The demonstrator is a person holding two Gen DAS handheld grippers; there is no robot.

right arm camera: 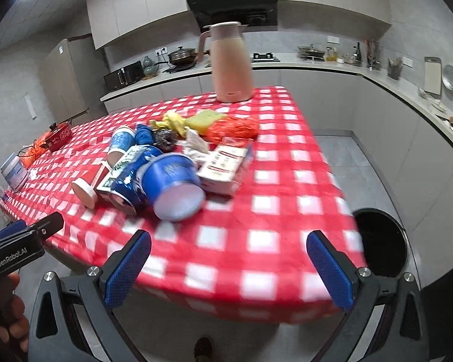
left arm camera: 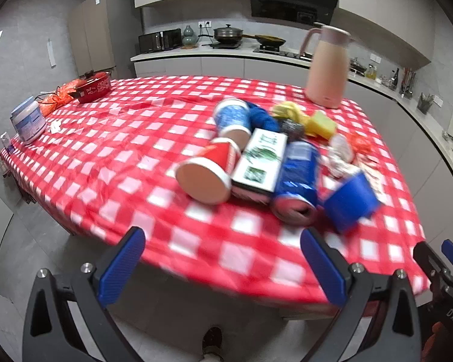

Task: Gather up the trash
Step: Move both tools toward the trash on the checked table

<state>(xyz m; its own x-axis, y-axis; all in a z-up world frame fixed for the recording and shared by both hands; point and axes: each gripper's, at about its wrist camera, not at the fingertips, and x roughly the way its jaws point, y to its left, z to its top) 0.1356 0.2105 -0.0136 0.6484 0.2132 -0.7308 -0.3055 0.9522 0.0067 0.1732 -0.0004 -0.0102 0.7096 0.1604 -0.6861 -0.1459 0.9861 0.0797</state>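
Note:
A heap of trash lies on the red-and-white checked table (left arm camera: 111,178): a red paper cup (left arm camera: 207,178) on its side, a green-and-white carton (left arm camera: 261,160), a blue can (left arm camera: 297,181), a blue tub (right arm camera: 172,185) and a flat red-and-white box (right arm camera: 226,166). Behind them are a blue-patterned cup (right arm camera: 120,144), a yellow sponge (right arm camera: 207,120) and an orange net bag (right arm camera: 234,128). My left gripper (left arm camera: 223,268) is open at the table's near edge, short of the cups. My right gripper (right arm camera: 229,268) is also open, over the near edge. A black bin (right arm camera: 380,241) stands on the floor beside the table's right corner.
A pink thermos jug (right arm camera: 231,63) stands at the far side of the table. A red pot (left arm camera: 93,86) and a white-blue canister (left arm camera: 28,120) sit at the far left end. Kitchen counters run behind and along the right. A person's shoe (left arm camera: 213,341) shows below.

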